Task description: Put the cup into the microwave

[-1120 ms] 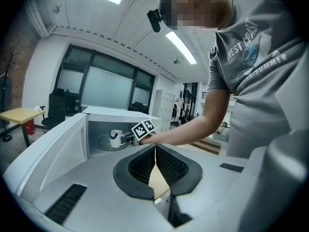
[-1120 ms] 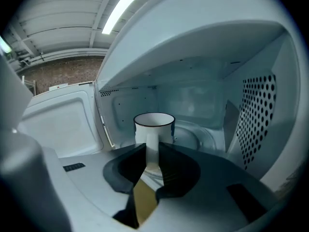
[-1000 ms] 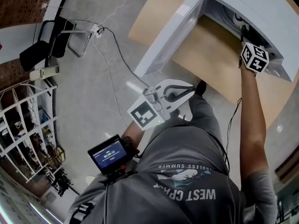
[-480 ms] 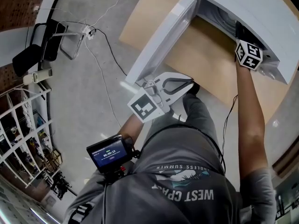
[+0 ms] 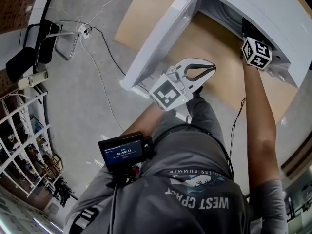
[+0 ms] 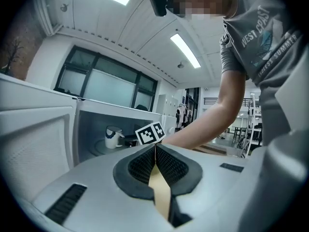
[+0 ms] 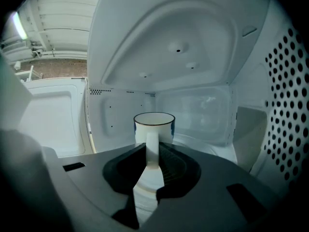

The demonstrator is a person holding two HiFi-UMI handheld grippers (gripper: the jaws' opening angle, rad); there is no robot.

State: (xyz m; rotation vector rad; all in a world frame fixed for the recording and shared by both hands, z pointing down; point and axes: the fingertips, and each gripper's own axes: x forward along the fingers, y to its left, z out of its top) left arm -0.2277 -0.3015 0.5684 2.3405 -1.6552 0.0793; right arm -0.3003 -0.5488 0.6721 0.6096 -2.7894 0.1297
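Observation:
A white cup (image 7: 154, 124) with a dark rim stands upright inside the white microwave (image 5: 253, 4), handle toward me. My right gripper (image 7: 153, 145) reaches into the cavity and is shut on that handle. In the head view only its marker cube (image 5: 257, 52) shows at the microwave's mouth. The microwave door (image 5: 161, 38) hangs open at the left. My left gripper (image 5: 212, 69) is shut and empty, over the wooden table (image 5: 214, 43) in front of the opening. In the left gripper view, the cup (image 6: 113, 137) sits beyond the left gripper (image 6: 155, 148), beside the marker cube (image 6: 150, 133).
The cavity's perforated right wall (image 7: 285, 105) lies close to my right gripper. On the floor at the left are cables (image 5: 105, 52), a black chair (image 5: 34, 48) and a white wire rack (image 5: 22, 145). A small screen device (image 5: 124, 151) hangs at the person's waist.
My left gripper has moved up and right, from beside the door's lower corner to over the table before the opening. The right gripper has stayed in the microwave.

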